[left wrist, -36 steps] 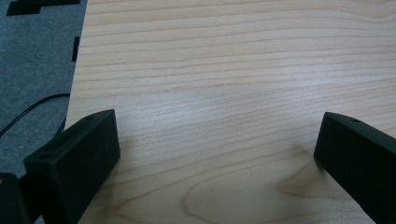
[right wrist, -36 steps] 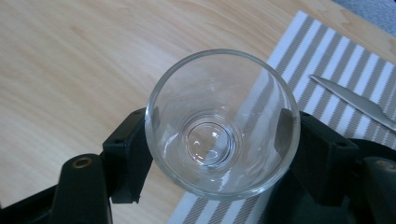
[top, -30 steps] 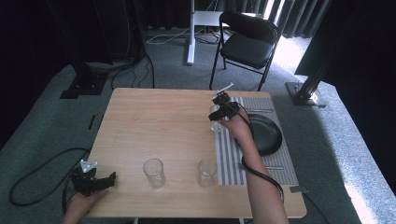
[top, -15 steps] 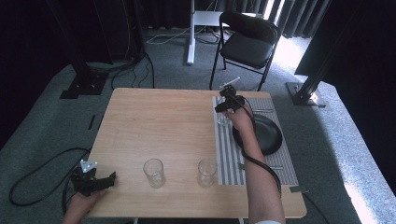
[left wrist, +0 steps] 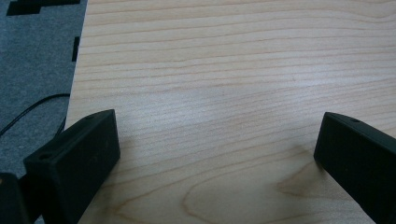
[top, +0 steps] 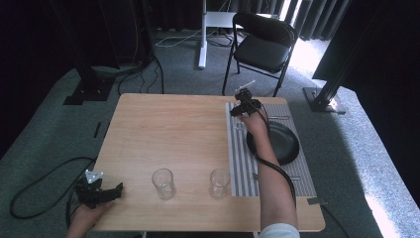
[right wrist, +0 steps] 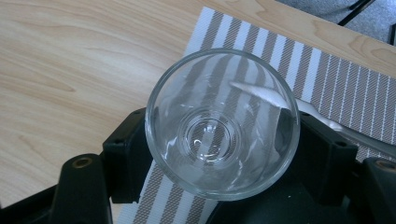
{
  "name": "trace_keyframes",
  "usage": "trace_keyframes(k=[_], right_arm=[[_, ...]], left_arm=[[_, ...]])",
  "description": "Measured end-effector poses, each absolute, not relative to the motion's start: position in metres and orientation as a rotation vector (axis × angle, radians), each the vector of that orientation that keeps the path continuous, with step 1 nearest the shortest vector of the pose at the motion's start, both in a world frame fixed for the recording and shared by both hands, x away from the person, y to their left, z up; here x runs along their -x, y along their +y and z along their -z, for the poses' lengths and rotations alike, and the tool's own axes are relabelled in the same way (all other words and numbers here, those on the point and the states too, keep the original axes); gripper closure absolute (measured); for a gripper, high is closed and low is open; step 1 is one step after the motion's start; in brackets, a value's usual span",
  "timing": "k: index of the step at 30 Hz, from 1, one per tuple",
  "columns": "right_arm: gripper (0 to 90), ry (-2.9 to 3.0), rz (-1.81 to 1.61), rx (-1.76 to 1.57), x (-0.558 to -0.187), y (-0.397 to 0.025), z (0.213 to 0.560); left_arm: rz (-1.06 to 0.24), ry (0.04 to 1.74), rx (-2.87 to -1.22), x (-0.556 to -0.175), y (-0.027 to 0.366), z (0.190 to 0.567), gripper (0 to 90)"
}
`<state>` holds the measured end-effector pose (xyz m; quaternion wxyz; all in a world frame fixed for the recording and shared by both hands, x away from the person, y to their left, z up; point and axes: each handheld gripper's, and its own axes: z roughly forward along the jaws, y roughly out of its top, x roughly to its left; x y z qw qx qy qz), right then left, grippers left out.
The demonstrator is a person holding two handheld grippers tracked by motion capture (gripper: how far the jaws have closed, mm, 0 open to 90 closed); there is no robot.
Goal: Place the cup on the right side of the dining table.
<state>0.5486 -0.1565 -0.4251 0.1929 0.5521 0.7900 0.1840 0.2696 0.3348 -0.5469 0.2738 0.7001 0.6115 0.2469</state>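
Observation:
A clear glass (right wrist: 222, 135) stands upright between the jaws of my right gripper (right wrist: 222, 140), which is shut on it. It is over the far left corner of the striped placemat (right wrist: 327, 79). The high view puts that right gripper (top: 242, 106) at the mat's far end with the glass (top: 239, 125) just below it. Whether the glass rests on the mat is unclear. My left gripper (top: 111, 191) lies at the table's front left corner. Its jaws stand wide open over bare wood (left wrist: 217, 140), holding nothing.
Two more empty glasses (top: 163, 182) (top: 219, 182) stand near the front edge. A black plate (top: 277, 141) sits on the placemat (top: 242, 158), with a piece of metal cutlery (right wrist: 345, 133) beside it. Beyond the table stands a folding chair (top: 262, 47).
My right gripper has carried the glass a little farther away and to the right, onto the mat's far corner. The left gripper has stayed put.

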Motion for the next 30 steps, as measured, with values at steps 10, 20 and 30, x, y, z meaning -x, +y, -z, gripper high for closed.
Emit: trace_keyframes(k=[10,20,30], right_arm=[[28.1,2.204,-0.546,-1.594,-0.555,-0.167,0.429],[28.0,2.216,-0.564,-1.603,-0.555,-0.165,0.438],[24.5,2.202,-0.606,-1.663,-0.553,-0.172,0.439]], left_arm=[[-0.664,1.645,-1.883,-0.27,0.335,0.547,0.6],[-0.664,1.644,-1.884,-0.269,0.335,0.547,0.6],[-0.663,1.644,-1.885,-0.269,0.335,0.547,0.6]])
